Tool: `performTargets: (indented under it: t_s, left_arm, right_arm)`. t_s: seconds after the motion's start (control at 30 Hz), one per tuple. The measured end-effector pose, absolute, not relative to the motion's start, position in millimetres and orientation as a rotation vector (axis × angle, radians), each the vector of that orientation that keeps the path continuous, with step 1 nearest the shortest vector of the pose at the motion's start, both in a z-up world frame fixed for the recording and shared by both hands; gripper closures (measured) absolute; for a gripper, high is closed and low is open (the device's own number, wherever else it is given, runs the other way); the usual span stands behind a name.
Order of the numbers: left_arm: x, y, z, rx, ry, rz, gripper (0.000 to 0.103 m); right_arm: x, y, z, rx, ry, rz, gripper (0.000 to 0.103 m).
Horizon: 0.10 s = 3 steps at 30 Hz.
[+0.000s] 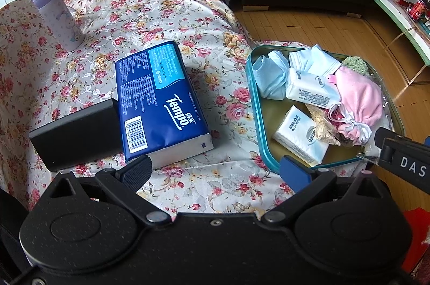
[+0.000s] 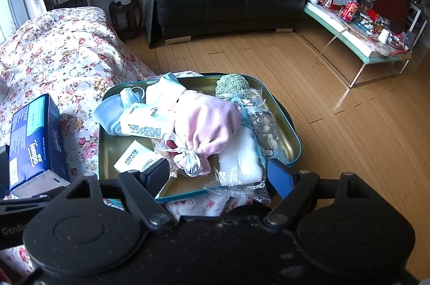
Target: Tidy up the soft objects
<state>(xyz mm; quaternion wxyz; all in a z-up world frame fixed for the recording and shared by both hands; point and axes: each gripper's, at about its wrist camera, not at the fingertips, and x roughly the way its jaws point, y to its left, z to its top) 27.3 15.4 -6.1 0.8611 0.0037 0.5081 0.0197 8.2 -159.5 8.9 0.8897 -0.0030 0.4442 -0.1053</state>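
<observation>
In the left wrist view, the left gripper [image 1: 215, 172] hangs with its jaws spread wide and empty over the floral cloth [image 1: 150, 5], the blue tissue pack [image 1: 161, 99] lying at its eleven o'clock beside a black box [image 1: 78, 134], likely the next item for the tray [image 1: 254, 107] at two o'clock. In the right wrist view, the right gripper [image 2: 217, 174] is also open, holding nothing, poised over the tray's near edge where the pink pouch [image 2: 207, 121], small tissue packets [image 2: 142, 121] and masks [image 2: 110, 110] sit gathered at twelve o'clock.
</observation>
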Motion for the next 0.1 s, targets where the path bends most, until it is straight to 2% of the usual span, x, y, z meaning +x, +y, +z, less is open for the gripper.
performTargets:
  t_s: [0.1]
  left_arm:
    - [26.9,14.1,-5.7,0.016,1.063,0.041,0.005]
  right_arm:
    - [8.7,-159.4,9.6,-0.008,0.923,-0.215,0.024]
